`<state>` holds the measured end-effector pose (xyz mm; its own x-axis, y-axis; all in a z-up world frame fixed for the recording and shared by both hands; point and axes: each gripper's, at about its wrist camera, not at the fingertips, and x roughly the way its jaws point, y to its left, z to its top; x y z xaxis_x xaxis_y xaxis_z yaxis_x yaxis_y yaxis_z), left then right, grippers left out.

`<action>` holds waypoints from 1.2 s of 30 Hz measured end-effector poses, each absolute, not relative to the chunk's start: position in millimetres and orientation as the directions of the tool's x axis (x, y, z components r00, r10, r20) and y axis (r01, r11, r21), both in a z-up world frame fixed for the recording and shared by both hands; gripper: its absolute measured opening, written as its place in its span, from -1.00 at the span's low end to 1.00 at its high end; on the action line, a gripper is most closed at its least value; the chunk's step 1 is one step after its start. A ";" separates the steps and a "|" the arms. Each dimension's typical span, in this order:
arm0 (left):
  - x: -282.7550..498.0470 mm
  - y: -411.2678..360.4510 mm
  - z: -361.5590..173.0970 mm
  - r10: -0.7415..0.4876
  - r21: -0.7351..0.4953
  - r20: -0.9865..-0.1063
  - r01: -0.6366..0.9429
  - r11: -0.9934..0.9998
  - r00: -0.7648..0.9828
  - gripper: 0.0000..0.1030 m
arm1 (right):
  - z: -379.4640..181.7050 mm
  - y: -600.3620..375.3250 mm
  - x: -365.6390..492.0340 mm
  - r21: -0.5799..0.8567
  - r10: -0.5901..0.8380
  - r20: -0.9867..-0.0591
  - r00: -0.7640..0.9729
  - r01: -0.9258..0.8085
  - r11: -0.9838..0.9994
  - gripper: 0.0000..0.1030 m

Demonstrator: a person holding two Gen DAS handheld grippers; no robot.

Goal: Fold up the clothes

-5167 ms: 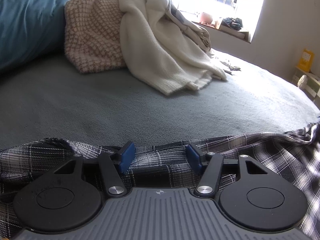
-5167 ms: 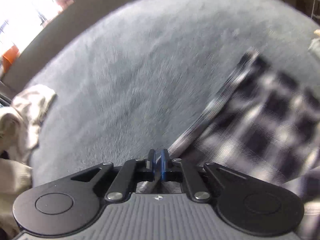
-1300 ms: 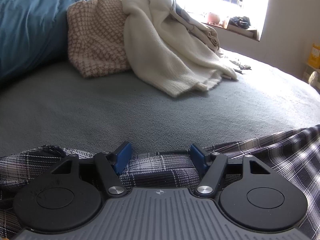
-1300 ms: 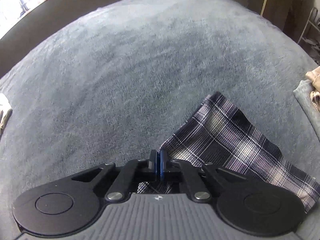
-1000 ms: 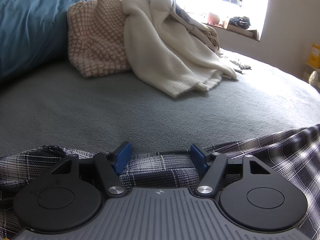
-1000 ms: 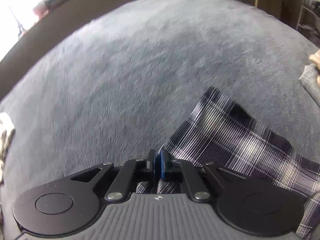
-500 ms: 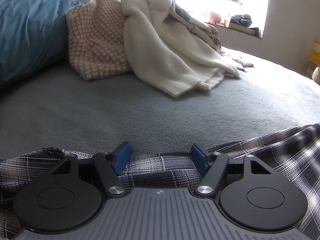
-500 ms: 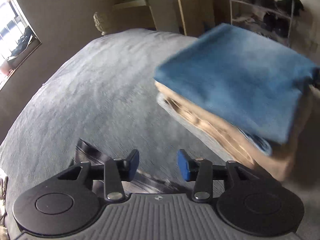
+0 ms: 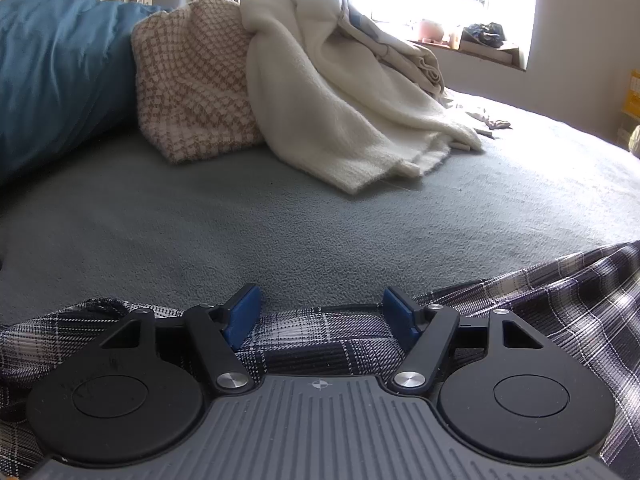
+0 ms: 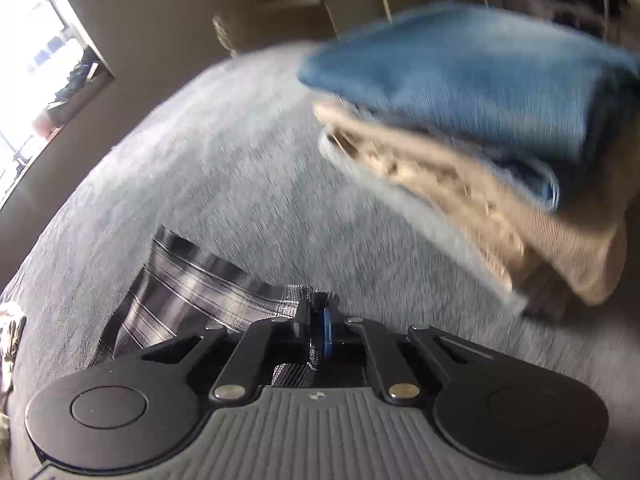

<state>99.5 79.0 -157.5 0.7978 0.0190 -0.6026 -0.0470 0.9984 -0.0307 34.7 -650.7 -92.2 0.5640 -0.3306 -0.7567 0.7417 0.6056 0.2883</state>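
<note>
Right wrist view: right gripper (image 10: 319,330) pinches the plaid shirt (image 10: 192,280) on the bed (image 10: 240,168); left gripper (image 9: 320,318) gapes over its hem. Thin grip; a tug could free it.

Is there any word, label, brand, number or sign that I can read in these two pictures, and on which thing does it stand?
None can be read.
Yellow box at the wall: possible print, too small to read.
Left gripper and right gripper: only a small round cross mark on each body, no letters.
</note>
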 end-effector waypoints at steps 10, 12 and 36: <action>98.8 79.0 -158.2 0.018 -0.034 -0.601 -0.048 0.998 0.799 0.35 | -112.8 -664.3 43.8 0.200 -0.384 -0.777 0.499 0.774 0.601 -0.91; 98.8 79.2 -158.2 0.017 -0.036 -0.601 -0.048 0.998 0.799 0.35 | -116.7 -668.9 43.5 0.180 -0.409 -0.787 0.463 0.806 0.565 -0.69; 73.9 104.2 -92.2 0.001 -0.128 -0.544 -0.083 0.988 0.839 0.35 | 1.0 -516.7 1.8 0.376 -0.264 -0.544 0.796 0.513 0.771 -0.36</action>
